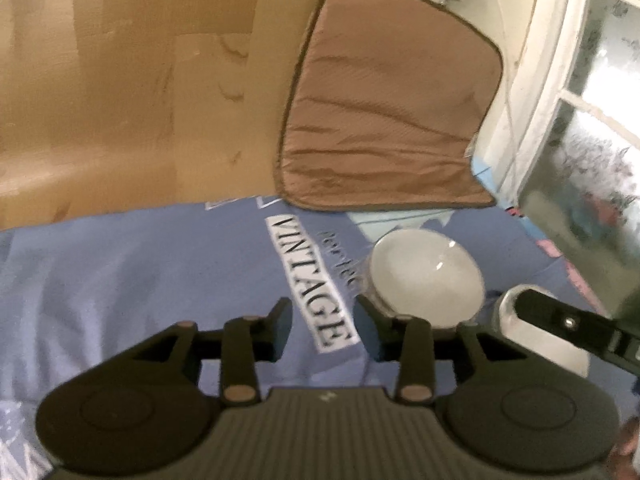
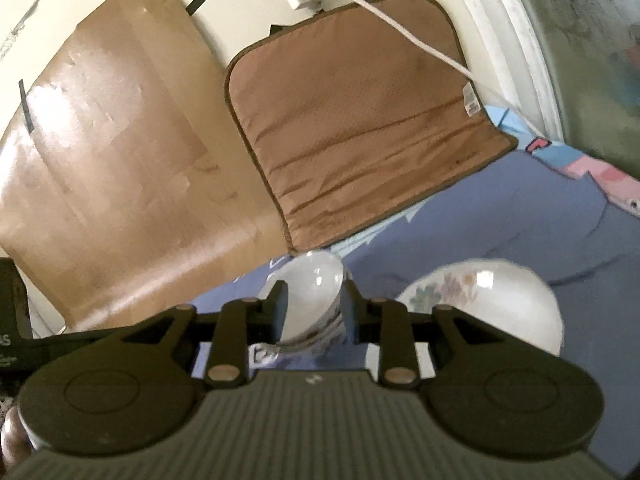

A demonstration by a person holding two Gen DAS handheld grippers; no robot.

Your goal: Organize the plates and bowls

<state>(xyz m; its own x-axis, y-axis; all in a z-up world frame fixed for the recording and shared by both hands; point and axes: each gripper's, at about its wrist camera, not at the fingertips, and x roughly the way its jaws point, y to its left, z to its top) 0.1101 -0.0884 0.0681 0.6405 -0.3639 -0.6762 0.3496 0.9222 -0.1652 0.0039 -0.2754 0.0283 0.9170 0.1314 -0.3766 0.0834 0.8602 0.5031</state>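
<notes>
Bowl release on blue bedsheet (image 1: 120, 280); both tongs apart.
Left tongs (image 1: 324, 322) stand apart, empty, white bowl (image 1: 426, 276) just to their right. Right tongs (image 2: 314, 308) straddle that bowl (image 2: 310, 300), pads apparently not pressing; floral plate (image 2: 488, 304) lies to their right. Judged next: withdraw cleanly, then address the plate.

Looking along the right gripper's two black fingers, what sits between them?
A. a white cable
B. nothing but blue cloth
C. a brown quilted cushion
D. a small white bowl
D: in the right wrist view the small white bowl stands between the fingers of the right gripper, on the blue printed cloth; whether the pads press on it cannot be told.
</notes>
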